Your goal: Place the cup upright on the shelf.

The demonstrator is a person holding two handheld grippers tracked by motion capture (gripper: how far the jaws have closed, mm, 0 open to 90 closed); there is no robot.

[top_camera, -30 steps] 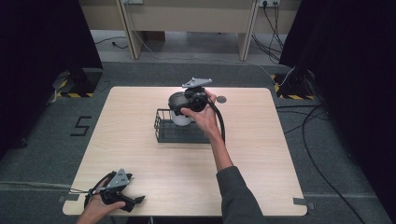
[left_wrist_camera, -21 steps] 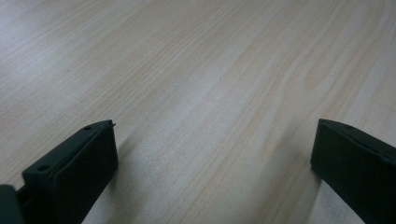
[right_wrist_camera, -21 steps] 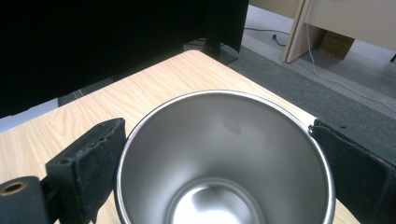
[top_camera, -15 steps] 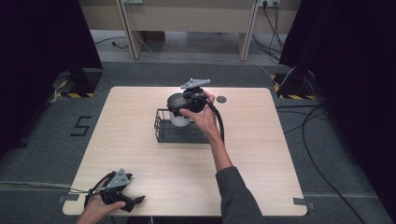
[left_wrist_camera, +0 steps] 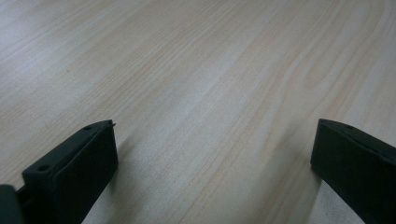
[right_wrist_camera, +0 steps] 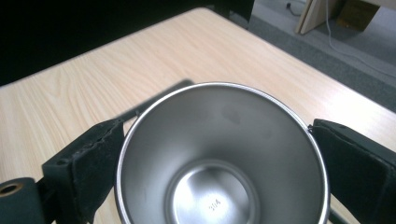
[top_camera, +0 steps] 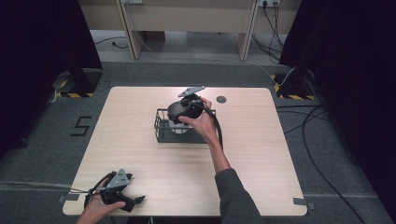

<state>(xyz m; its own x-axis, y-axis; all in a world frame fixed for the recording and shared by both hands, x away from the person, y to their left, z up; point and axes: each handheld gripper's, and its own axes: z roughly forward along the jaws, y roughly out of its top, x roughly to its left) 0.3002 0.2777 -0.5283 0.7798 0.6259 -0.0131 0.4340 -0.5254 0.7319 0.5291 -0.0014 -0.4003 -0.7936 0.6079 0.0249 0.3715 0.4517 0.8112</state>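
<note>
My right gripper [top_camera: 181, 113] is shut on a shiny steel cup [right_wrist_camera: 219, 158], which is empty; its jaws press the rim from both sides. In the high view the cup [top_camera: 178, 128] hangs over the black wire basket [top_camera: 161, 135] at the table's middle, low inside its frame. Whether the cup touches the basket floor is hidden. My left gripper [top_camera: 132, 203] lies at the front left corner of the table in the person's hand. Its jaws stand wide open over bare wood [left_wrist_camera: 215, 93] with nothing between them.
The light wooden table [top_camera: 280, 163] has a small dark round disc [top_camera: 221, 99] behind the basket. Cables [top_camera: 322, 121] run over the grey floor at the right. Wooden furniture legs [top_camera: 130, 32] stand beyond the far edge.
My right gripper with the cup has come slightly down and nearer over the basket. The left gripper has stayed where it was.
</note>
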